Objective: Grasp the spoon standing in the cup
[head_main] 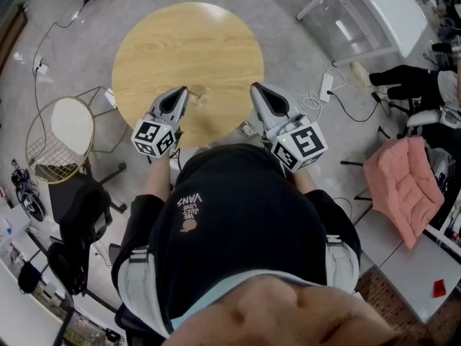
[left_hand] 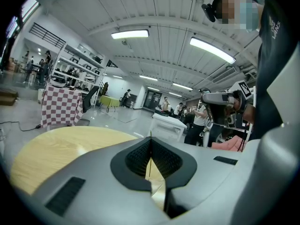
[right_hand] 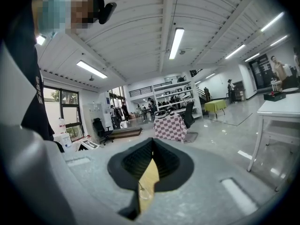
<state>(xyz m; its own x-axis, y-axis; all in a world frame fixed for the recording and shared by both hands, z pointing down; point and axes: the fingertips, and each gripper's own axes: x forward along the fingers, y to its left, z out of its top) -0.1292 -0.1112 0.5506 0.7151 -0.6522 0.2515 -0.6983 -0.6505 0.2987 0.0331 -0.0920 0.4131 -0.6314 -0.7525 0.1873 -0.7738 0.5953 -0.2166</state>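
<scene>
Left gripper [head_main: 178,94] and right gripper [head_main: 256,89] are held low in front of the person's torso. Both point forward over the near edge of the round wooden table [head_main: 187,42]. Each gripper's own view shows its jaws closed tip to tip, with nothing held between them. Head view only: a clear glass cup [head_main: 196,92] stands on the table between the two tips, nearer the left one. Right gripper view only: the cup appears through the slit below the closed tips. The spoon is too thin to be made out in the cup.
</scene>
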